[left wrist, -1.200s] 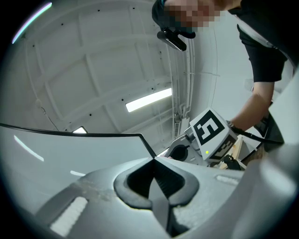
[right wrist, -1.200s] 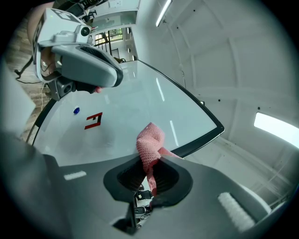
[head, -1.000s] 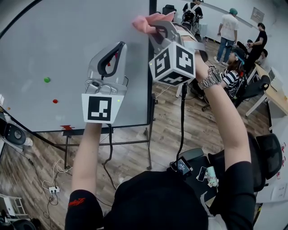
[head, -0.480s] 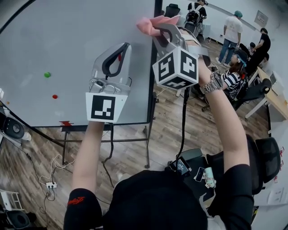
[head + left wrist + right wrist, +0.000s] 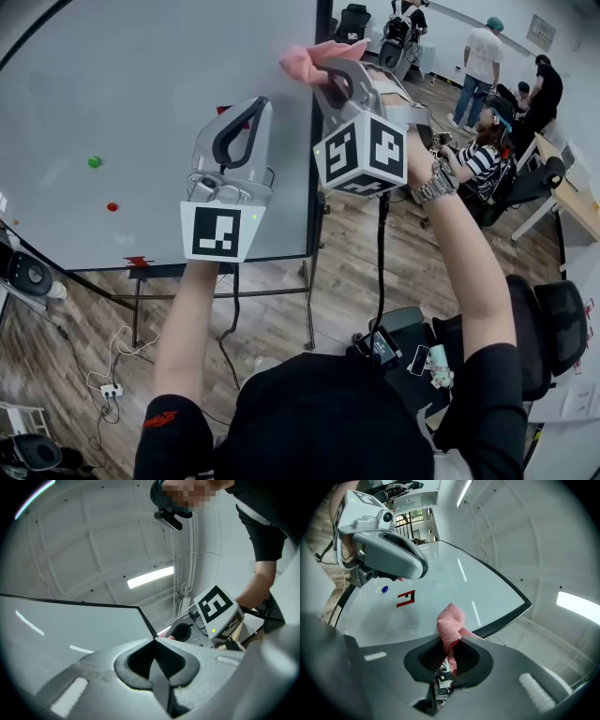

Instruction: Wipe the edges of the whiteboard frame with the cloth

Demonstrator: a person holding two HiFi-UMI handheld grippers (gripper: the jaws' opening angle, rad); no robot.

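The whiteboard (image 5: 141,122) fills the left of the head view, with its dark frame (image 5: 316,169) running down the right side. My right gripper (image 5: 325,67) is shut on a pink cloth (image 5: 311,56), which lies against the upper part of that right frame edge. In the right gripper view the cloth (image 5: 451,623) sticks up from between the jaws of the right gripper (image 5: 452,660), in front of the frame (image 5: 506,616). My left gripper (image 5: 251,105) hovers shut and empty before the board, just left of the right one. The left gripper (image 5: 154,667) shows its jaws pressed together.
A green magnet (image 5: 94,162), a red magnet (image 5: 112,206) and a red mark (image 5: 138,262) sit on the board. The board's stand legs (image 5: 309,309) and cables (image 5: 117,361) are on the wood floor. People (image 5: 483,52), office chairs (image 5: 553,323) and a desk (image 5: 572,192) are at the right.
The right gripper with the cloth has slid slightly down the right frame edge. The left gripper has barely shifted. Both stay shut.
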